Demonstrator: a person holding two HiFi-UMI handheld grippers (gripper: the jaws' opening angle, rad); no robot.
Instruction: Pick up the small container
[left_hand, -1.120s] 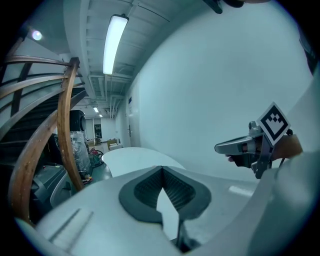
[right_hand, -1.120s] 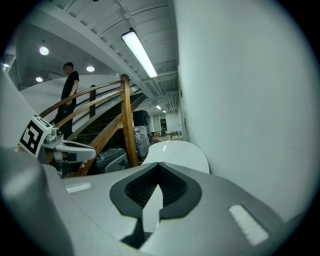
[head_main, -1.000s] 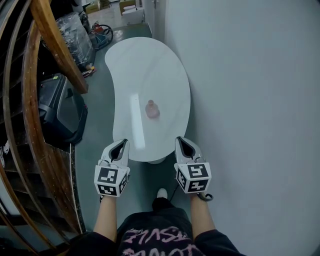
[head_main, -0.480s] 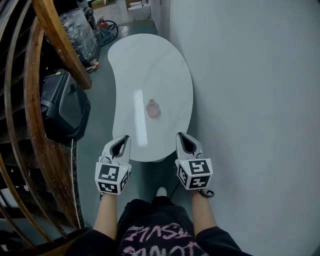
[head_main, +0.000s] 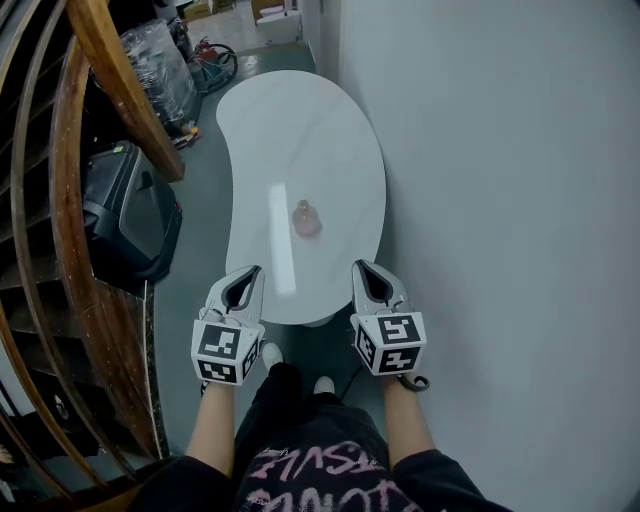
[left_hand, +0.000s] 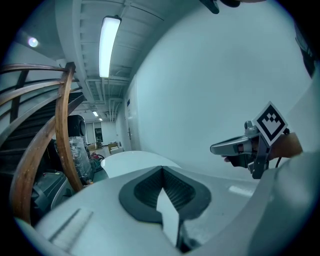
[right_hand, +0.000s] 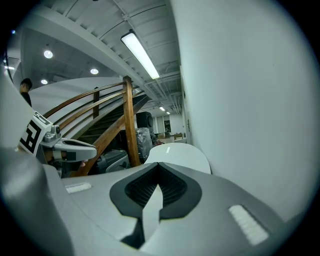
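Head view, small container (head_main: 305, 219) upright on table (head_main: 300, 120)

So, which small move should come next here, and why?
Probably open the right gripper and move it forward: its jaws are together on nothing, and the small container stands untouched farther up the white table, well ahead of it.

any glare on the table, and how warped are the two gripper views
Head view: sharp, with a bright glare streak on the white table just left of the small container. Left gripper view: strong fisheye with dark corners, and the ceiling light is blown out. Right gripper view: same fisheye rim, and its strip light is also very bright.
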